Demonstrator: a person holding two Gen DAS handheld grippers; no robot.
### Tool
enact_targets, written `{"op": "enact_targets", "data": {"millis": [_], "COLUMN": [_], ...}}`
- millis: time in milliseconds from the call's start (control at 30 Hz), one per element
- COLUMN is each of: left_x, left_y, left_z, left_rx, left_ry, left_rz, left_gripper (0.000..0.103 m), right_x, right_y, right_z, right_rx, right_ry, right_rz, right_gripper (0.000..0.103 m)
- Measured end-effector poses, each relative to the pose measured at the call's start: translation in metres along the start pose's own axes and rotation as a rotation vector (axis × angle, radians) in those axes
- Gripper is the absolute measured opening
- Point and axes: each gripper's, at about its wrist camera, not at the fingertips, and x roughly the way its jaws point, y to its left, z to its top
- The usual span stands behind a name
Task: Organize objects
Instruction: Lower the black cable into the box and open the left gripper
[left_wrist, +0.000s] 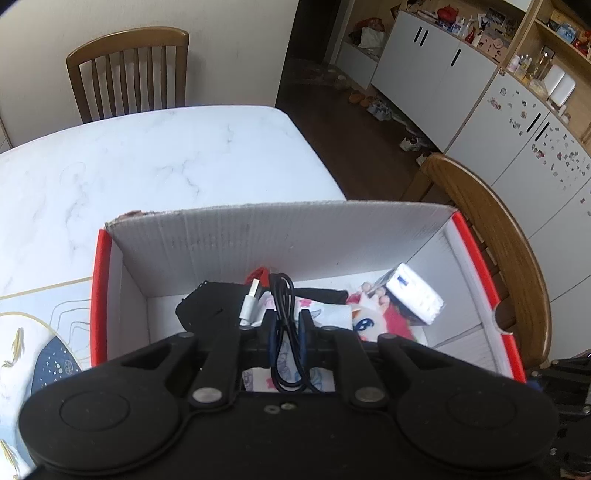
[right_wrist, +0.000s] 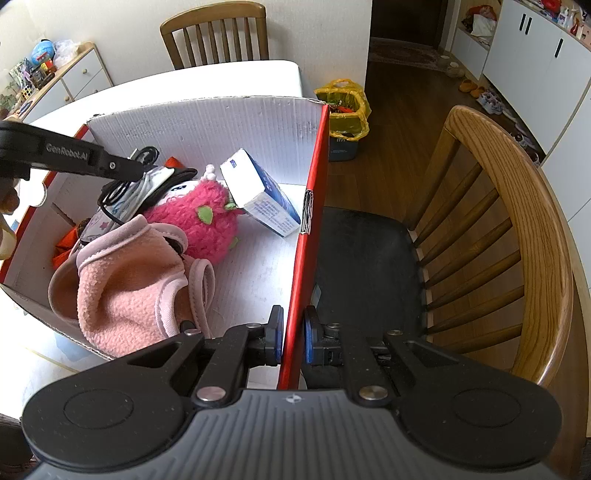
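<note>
A red box with white inside (left_wrist: 280, 236) stands on the marble table. My left gripper (left_wrist: 287, 325) is shut on a coiled black cable (left_wrist: 282, 295) and holds it over the box's contents; it shows in the right wrist view (right_wrist: 133, 170) too. My right gripper (right_wrist: 293, 332) is shut on the box's red side wall (right_wrist: 314, 206). Inside lie a pink plush toy (right_wrist: 199, 218), a pink fleece garment (right_wrist: 125, 291), a blue-and-white carton (right_wrist: 258, 192) and a white USB cable (left_wrist: 249, 302).
A wooden chair (right_wrist: 517, 229) with a dark seat stands right beside the box. Another chair (left_wrist: 129, 70) stands at the table's far side. A patterned placemat (left_wrist: 37, 332) lies left of the box. A yellow-bagged bin (right_wrist: 343, 114) stands on the floor.
</note>
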Motion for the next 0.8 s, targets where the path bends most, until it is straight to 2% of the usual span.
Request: {"op": "enact_targets", "data": {"millis": [167, 267, 400, 800], "left_x": [0.002, 0.001, -0.004, -0.042], "left_y": [-0.001, -0.002, 0.0, -0.004], "left_z": [-0.002, 0.0, -0.001, -0.006], "left_rx": [0.005, 0.0, -0.015, -0.019], "left_ry": [0.0, -0.004, -0.015, -0.081], "left_rz": [0.012, 0.013, 0.009, 0.011], "left_gripper": [0.013, 0.02, 0.021, 0.032], "right_x": [0.0, 0.0, 0.0, 0.001], "right_y": [0.0, -0.001, -0.001, -0.002], "right_z": [0.0, 0.0, 0.0, 0.001], "right_rx": [0.002, 0.002, 0.004, 0.004], "right_ry": [0.0, 0.0, -0.001, -0.001], "right_rz": [0.001, 0.001, 0.003, 0.006], "right_gripper": [0.011, 0.011, 0.011, 0.011]}}
